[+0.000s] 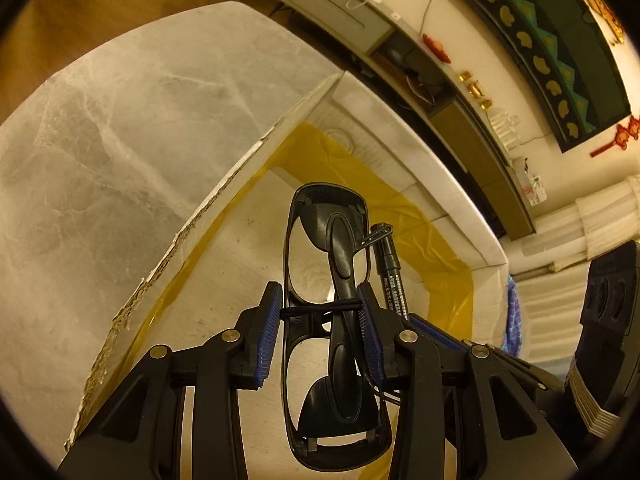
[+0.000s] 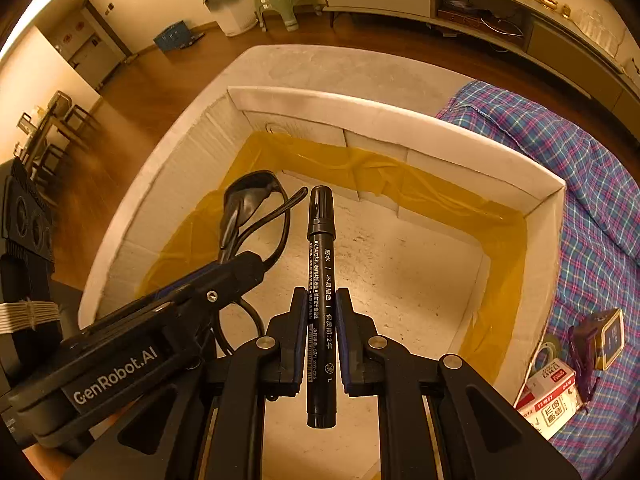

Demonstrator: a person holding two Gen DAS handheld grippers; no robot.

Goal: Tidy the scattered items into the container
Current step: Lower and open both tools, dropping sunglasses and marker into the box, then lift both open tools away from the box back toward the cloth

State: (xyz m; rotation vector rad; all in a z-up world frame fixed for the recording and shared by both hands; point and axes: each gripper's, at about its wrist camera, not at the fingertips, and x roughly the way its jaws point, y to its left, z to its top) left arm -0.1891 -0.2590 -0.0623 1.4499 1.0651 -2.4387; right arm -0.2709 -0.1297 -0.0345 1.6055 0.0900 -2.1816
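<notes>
Marker point(image 2: 321, 304) between right tool point(image 2: 321, 332) pads

your left gripper point(image 1: 320, 320): black plastic linkage arms, round silver pivot pins, ribbed blue pads point(image 1: 268, 332) | your right gripper point(image 2: 322, 336): same black arms, silver pins, blue-edged pads | left gripper's side, seen from right wrist: white "GenRobot.AI" lettering, one small screw

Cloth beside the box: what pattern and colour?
Blue plaid cloth with pink and white lines; clearest in the right wrist view.
</notes>
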